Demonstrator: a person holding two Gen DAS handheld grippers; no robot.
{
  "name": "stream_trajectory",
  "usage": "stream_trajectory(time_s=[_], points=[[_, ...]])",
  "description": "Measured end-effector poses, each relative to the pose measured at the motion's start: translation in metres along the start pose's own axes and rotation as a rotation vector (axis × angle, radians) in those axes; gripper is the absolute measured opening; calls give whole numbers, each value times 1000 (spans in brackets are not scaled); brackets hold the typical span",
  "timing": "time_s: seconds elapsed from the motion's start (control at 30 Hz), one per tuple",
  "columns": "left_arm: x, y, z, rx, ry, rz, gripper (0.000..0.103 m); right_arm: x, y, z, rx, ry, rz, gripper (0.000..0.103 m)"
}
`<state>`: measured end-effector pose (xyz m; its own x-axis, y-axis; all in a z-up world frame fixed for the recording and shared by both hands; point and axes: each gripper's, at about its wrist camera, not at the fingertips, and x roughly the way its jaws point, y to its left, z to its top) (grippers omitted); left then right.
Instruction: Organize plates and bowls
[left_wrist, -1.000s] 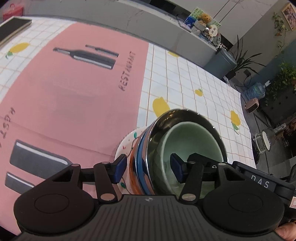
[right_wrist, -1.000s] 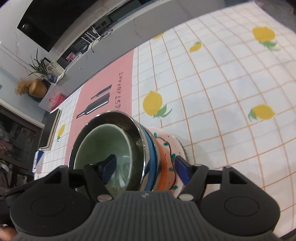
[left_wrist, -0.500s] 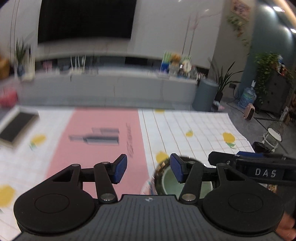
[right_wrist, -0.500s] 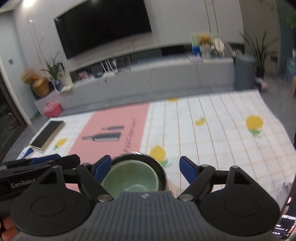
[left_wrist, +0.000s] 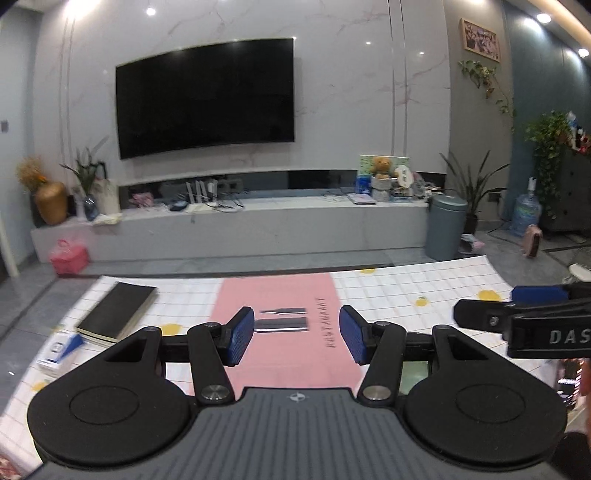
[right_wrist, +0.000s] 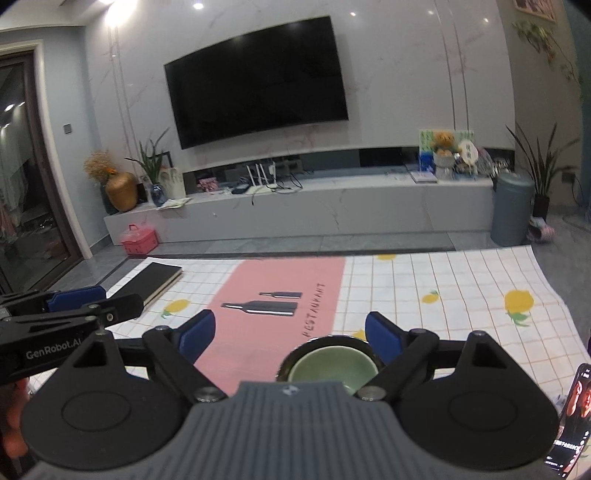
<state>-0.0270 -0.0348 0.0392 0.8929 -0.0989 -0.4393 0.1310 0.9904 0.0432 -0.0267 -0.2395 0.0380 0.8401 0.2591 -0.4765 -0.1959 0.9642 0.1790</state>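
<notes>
While our left gripper (left_wrist: 297, 334) gapes empty and our right gripper (right_wrist: 290, 334) spreads wider — nothing between — the green bowl (right_wrist: 330, 365) sits nested below, near the tablecloth's (right_wrist: 443, 295) near edge, far side bare.

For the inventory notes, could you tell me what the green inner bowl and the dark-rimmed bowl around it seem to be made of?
The green bowl looks like glazed ceramic: a smooth, pale celadon inside with a soft sheen. The outer bowl is probably polished metal, as its thin dark rim catches bright glints, though only the rim shows here.
</notes>
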Motion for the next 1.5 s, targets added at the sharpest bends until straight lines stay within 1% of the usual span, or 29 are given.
stream_trajectory(time_s=[0.1,0.17,0.23,0.3,0.33,0.4,0.47,0.57,0.67,0.8,1.0,1.27,1.5], points=[[-6,-1,-5,25,-12,28,63,-8,10,-7,-28,-8,-8,90],[-8,0,-8,23,-18,41,67,-11,14,-13,-50,-9,-19,90],[-8,0,-11,25,-21,47,68,-13,16,-19,-57,-3,-30,90],[-9,-2,-15,49,-32,57,68,-12,15,-26,-54,8,-39,90],[-8,-5,-16,66,-34,67,69,-12,14,-30,-50,16,-44,90],[-9,-9,-21,87,-30,70,74,-11,12,-38,-46,33,-49,90],[-7,-11,-24,90,-9,54,75,-9,11,-46,-50,52,-58,91],[1,-8,-30,70,45,26,75,-5,13,-55,-75,75,-70,92],[9,-7,-34,51,99,31,75,-4,15,-60,-103,78,-77,96],[15,-2,-41,36,143,21,75,0,12,-59,-110,80,-82,96],[19,-3,-46,37,167,13,75,3,11,-58,-110,81,-75,97],[24,-1,-53,26,219,18,75,14,15,-64,-141,136,-78,97],[25,-1,-54,30,224,24,75,20,13,-66,-136,165,-78,97]])
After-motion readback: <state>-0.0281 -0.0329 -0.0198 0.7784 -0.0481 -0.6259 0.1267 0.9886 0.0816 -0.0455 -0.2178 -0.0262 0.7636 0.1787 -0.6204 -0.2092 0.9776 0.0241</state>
